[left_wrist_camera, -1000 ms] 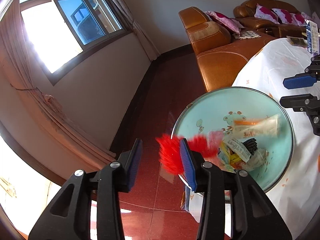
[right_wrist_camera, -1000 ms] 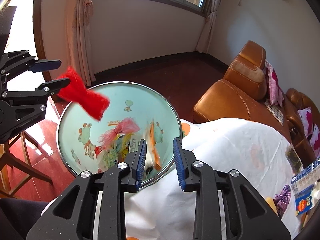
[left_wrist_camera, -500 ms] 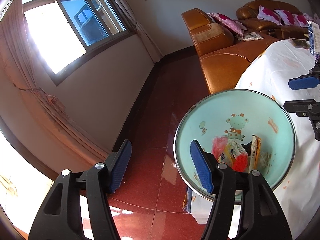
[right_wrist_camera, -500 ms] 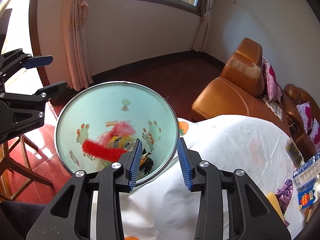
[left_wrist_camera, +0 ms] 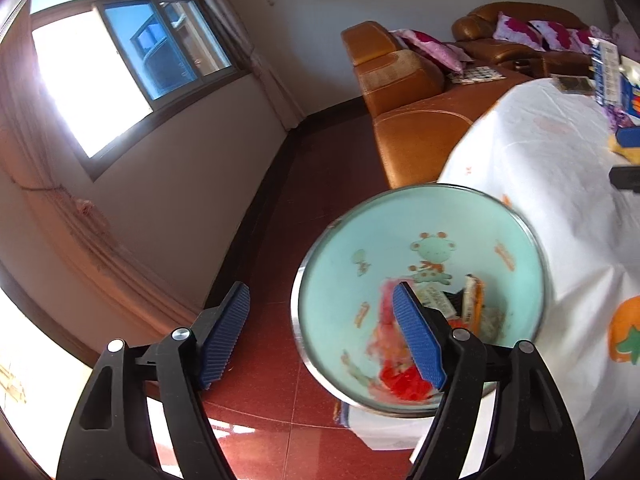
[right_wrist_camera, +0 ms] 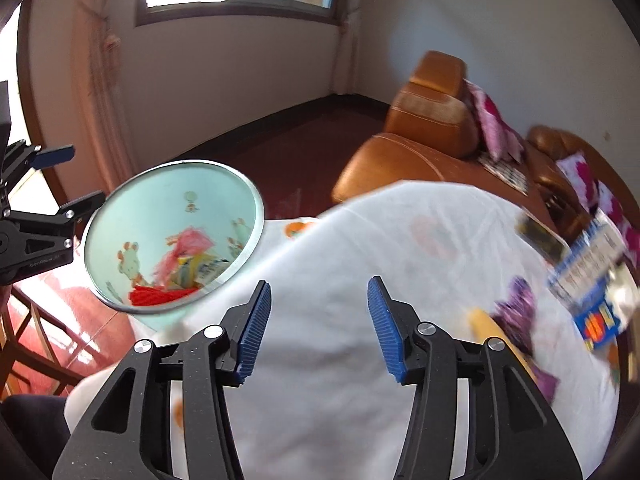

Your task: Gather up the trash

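Hovering beside the mint-green bin [left_wrist_camera: 472, 216], left gripper [left_wrist_camera: 320, 336] spreading its jaws, nothing between them. Lying inside the bin, at the bottom among other wrappers: the red trash [left_wrist_camera: 404, 384]. Spreading too over the white tablecloth [right_wrist_camera: 360, 240], right gripper [right_wrist_camera: 316, 328], jaws apart and empty. Waiting at the far right of the table, blurred: purple wrapper [right_wrist_camera: 516, 304] and blue box [right_wrist_camera: 592, 280].

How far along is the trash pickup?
Done: red wrapper and other scraps lie in the bin. In hand: nothing; left tongs and right tongs are opening, empty. Left: purple wrapper, yellow piece and blue packet on the table.
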A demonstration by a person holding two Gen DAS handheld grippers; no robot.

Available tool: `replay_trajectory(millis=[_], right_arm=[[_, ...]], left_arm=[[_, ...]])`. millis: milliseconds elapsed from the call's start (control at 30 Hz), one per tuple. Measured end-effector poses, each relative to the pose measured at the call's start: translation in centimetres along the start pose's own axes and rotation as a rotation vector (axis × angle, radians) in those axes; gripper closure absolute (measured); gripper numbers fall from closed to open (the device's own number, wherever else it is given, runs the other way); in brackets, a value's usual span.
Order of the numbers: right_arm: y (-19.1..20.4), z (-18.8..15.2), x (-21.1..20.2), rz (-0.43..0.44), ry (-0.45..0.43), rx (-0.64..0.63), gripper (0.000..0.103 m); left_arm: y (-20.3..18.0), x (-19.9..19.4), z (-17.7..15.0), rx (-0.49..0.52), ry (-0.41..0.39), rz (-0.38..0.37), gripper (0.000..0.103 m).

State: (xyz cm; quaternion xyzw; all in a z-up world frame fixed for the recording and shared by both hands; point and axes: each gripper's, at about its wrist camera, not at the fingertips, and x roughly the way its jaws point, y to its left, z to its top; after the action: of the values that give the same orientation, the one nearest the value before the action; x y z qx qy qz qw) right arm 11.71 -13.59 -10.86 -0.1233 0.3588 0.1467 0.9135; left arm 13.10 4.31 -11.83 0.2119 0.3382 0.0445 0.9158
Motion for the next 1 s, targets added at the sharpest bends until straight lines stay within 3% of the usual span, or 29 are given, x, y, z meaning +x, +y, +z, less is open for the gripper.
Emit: replay_trajectory(millis=[267,467,767,1000], right_arm=[[-10.9,-6.1,-4.1,-0.188,0.028,0.265,0.048],[-17.7,-9.0,-4.5,-0.281,0.035,0.502,0.048],[-19.5,-9.5,-1.3,-0.195,0.105,0.639,0.050],[-19.7,-10.3,0.0,-0.158,0.119,0.655,0.071]], left_arm=[[-6.2,-1.7,1.7,0.103,-0.052,-0.083,0.024],[-9.6,-3.3,3.9,0.131,-0.110,-0.127,0.021],[-11.5,-4.0,4.4,0.143,-0.131,-0.152,0.018],[-11.0,-3.5,4.4,0.133,-0.122,-0.148,0.018]])
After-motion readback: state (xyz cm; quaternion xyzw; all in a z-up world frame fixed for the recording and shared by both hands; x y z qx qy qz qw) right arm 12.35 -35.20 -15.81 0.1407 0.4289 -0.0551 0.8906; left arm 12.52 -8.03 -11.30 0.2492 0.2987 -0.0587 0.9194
